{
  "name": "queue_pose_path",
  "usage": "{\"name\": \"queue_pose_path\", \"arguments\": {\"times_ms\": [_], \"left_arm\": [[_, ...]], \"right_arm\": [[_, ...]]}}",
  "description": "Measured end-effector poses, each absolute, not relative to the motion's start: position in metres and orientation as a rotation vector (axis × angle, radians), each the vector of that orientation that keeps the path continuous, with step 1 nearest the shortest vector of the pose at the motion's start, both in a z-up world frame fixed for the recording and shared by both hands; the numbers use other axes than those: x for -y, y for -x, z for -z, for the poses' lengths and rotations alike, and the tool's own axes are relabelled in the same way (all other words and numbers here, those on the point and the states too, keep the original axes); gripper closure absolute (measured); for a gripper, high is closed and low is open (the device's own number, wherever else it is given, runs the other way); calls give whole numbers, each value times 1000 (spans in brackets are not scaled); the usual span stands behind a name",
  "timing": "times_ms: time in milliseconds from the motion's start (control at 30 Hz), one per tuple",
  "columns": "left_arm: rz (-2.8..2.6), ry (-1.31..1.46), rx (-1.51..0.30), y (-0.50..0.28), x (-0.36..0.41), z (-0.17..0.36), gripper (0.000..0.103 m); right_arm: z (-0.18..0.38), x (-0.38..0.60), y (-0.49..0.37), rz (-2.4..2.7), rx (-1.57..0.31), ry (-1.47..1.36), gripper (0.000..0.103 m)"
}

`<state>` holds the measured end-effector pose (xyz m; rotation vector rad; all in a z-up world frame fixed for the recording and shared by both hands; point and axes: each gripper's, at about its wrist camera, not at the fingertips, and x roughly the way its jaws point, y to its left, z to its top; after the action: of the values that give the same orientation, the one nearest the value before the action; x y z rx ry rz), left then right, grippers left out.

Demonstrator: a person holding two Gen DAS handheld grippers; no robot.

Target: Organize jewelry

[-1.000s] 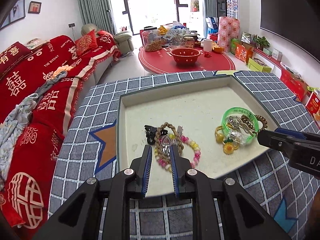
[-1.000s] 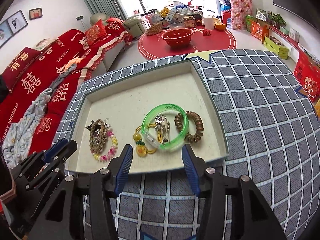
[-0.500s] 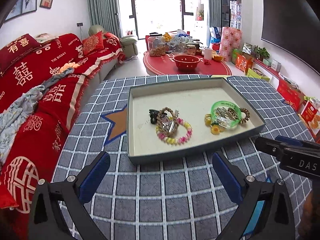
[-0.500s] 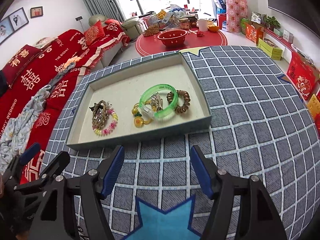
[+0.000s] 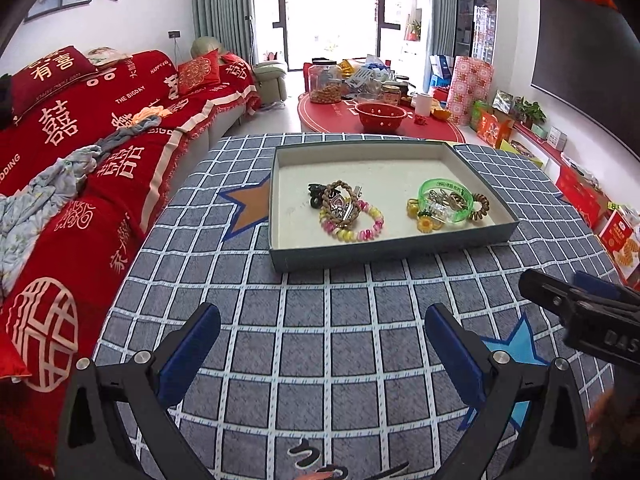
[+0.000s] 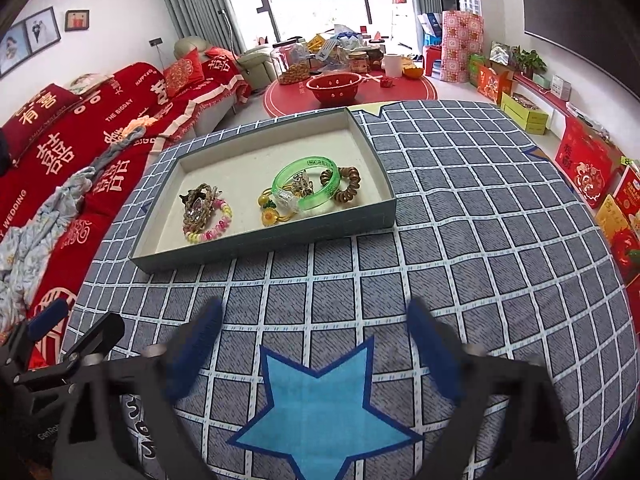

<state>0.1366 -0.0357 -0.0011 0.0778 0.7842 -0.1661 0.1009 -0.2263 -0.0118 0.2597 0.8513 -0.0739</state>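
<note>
Left wrist view: tray (image 5: pixel 390 258) sits on checked tablecloth (image 5: pixel 320 340), all jewelry inside it in 2 clusters well apart, which reads as sorting by group rather than loose scatter. Left cluster: beaded bracelet (image 5: pixel 362 226) lying under a braided rope bracelet (image 5: pixel 340 204), with a black clip (image 5: pixel 316 193) touching at the far-left side. Right cluster: green bangle (image 5: pixel 446 200) on top of a clear clip and metal bits, brown coil hair tie (image 5: pixel 480 205) touching its right side, yellow flower charm (image 5: pixel 425 223) at its near edge. Nothing lies on the cloth outside the tray, so task looks done or nearly so, judging by layout. Left gripper (image 5: pixel 322 344) spread fully wide, nothing between the fingers, hovering over bare cloth on the near side of the tray, angled down at the table. Right gripper (image 6: pixel 314 336) is blurred in its own view, jaws opening and near full width, nothing between them, over the blue star (image 6: pixel 320 404) print, also on the near side of the tray and pitched down. Right gripper's tip shows at the left view's right edge, so the 2 tools sit side by side, both clear of the jewelry, neither touching tray or cloth as far as can be told
</note>
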Motion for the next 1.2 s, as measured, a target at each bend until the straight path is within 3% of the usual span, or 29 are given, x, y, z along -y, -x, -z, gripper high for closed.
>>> {"name": "queue_pose_path", "arguments": {"times_ms": [1200], "left_arm": [[118, -78, -679, -84, 28, -18, 0]], "right_arm": [[-21, 206, -45, 126, -701, -105, 0]]}}
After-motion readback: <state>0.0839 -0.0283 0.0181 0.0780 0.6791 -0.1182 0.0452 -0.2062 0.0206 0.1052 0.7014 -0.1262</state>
